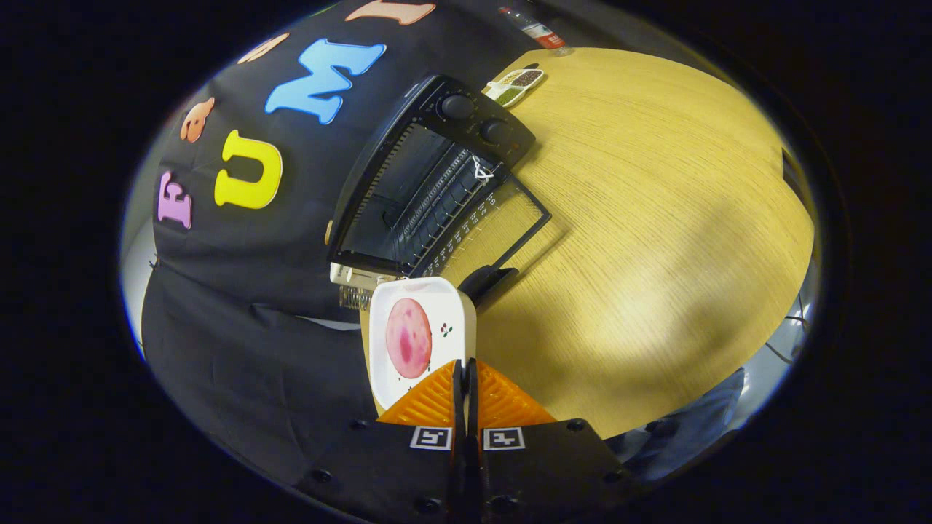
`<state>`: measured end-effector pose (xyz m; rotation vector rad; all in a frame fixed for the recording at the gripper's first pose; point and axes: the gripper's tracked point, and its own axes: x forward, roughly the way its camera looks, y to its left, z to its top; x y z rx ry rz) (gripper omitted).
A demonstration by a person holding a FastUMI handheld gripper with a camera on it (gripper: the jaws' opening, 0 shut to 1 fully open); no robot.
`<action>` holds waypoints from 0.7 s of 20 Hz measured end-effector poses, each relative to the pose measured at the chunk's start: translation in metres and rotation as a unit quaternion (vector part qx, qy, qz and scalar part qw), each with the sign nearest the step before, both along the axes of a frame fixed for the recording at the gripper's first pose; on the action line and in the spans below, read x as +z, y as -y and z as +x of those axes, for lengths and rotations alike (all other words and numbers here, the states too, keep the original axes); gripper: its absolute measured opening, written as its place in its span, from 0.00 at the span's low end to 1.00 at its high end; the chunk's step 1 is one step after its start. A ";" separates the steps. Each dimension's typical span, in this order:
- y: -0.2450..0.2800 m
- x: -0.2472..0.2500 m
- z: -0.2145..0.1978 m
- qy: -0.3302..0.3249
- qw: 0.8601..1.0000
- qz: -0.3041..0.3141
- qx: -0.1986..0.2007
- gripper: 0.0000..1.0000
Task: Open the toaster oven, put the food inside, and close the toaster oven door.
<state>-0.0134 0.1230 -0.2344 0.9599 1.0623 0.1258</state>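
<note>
You are looking at a round wooden surface [655, 218] with a pale, fine straight grain. Light is falling in a bright patch across its near half, and soft shadows are lying around that patch. A black cloth wall [240, 327] is hanging along one side, creasing lower down. A plastic bottle [535, 30] is standing at the far rim, beside a small divided dish [515, 85].

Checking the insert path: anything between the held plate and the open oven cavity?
Gripper is shut on the white plate carrying the food slice. In the gripper view, just the lowered oven door and its handle lie before the cavity.
</note>
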 end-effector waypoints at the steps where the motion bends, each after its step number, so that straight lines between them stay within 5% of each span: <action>1: -0.003 0.002 0.003 0.002 1.000 0.005 -0.018 0.02; 14: -0.001 0.011 0.053 0.012 0.976 0.034 -0.216 0.02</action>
